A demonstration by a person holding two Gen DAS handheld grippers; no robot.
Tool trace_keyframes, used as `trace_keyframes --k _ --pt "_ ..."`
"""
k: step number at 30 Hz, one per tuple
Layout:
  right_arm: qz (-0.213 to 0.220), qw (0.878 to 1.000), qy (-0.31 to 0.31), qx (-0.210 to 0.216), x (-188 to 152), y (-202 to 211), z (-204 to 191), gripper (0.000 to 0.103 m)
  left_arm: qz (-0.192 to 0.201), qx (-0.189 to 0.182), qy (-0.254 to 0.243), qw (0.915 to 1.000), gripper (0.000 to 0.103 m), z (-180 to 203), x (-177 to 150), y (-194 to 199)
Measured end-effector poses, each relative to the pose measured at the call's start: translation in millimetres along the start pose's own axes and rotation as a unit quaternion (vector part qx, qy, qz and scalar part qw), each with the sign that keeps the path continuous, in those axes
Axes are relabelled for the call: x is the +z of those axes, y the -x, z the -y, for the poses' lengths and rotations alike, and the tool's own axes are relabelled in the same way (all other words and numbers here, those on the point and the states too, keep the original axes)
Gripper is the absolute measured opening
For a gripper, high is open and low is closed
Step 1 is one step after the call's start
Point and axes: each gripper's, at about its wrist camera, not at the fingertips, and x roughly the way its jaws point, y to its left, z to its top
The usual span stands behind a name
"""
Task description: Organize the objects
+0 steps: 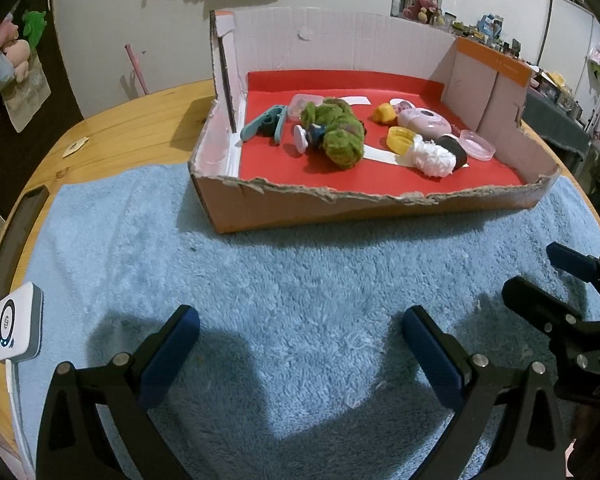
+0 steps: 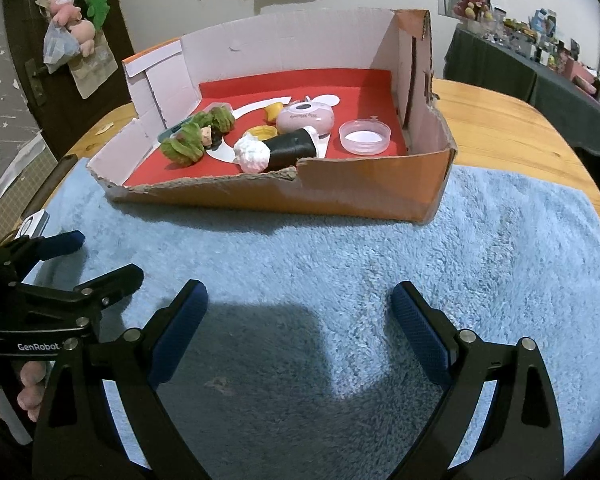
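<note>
A torn cardboard box with a red floor stands on a blue towel. Inside lie a green plush doll, a teal clip, a pink oval case, a yellow cap, a black-and-white roll and a clear lid. My left gripper hovers open over the towel, in front of the box. My right gripper is open too, beside it, with nothing between its fingers.
The towel covers a round wooden table. A white square device sits at the towel's left edge. Beyond the table's right side is a dark cluttered shelf. Plush toys hang on a door at the left.
</note>
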Motion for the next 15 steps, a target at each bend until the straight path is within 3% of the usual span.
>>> trace_keyframes --k 15 --pt "0.0 1.0 0.001 0.004 -1.3 -1.3 -0.6 0.099 0.0 -0.001 -0.001 1.0 0.103 -0.6 -0.1 -0.2"
